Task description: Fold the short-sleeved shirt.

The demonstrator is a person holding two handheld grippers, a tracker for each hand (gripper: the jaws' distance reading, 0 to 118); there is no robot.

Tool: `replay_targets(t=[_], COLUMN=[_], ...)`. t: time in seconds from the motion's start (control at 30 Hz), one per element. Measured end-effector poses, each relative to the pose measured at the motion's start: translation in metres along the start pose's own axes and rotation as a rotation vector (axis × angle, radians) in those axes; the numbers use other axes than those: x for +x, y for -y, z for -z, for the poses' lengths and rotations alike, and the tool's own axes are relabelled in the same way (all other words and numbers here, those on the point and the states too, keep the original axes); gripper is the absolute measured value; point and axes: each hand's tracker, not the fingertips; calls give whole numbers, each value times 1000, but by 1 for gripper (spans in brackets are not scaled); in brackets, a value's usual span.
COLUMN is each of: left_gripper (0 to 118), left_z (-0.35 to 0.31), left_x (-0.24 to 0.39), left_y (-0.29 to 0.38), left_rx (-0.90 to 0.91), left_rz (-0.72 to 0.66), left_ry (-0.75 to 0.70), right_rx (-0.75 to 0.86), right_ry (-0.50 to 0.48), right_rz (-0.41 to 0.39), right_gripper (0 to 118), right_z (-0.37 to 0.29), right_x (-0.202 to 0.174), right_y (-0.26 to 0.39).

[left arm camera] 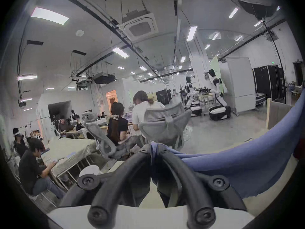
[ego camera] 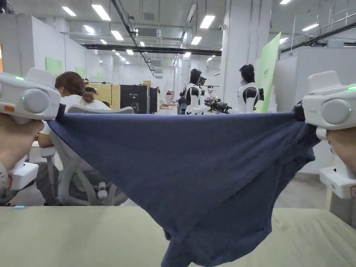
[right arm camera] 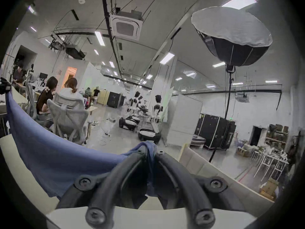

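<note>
A navy blue short-sleeved shirt [ego camera: 194,163] hangs stretched in the air between my two grippers, its top edge taut and level. Its lower part sags to a point that touches the pale green table [ego camera: 62,236]. My left gripper [ego camera: 61,113] is shut on the shirt's left corner, and in the left gripper view the black jaws [left arm camera: 152,147] pinch bunched blue cloth [left arm camera: 247,163]. My right gripper [ego camera: 298,113] is shut on the right corner. In the right gripper view the cloth [right arm camera: 49,150] is clamped at the jaw tips [right arm camera: 151,147].
Beyond the table's far edge a person sits in a grey office chair [ego camera: 81,167]. Two black-and-white humanoid robots [ego camera: 248,90] stand farther back. A large softbox lamp [right arm camera: 231,36] on a stand hangs over the right side. Black cases [right arm camera: 214,131] line the right wall.
</note>
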Motion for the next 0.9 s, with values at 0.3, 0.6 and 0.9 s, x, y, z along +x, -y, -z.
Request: replay_targets(t=[0.3,0.6,0.9], left_gripper=[3,3,3], left_z=[28,-2,-122], left_x=[46,56,34], left_y=[99,146,234], left_rx=[-132,-201,-344], left_rz=[11,5,-43], left_ry=[24,75,177], right_rx=[-158,-248,-383], right_ry=[-18,-32,-123], right_rz=[41,104,-15], right_gripper=[5,5,5], right_z=[38,25,-99], right_x=[-25,-12,5], right_y=[105,162,260])
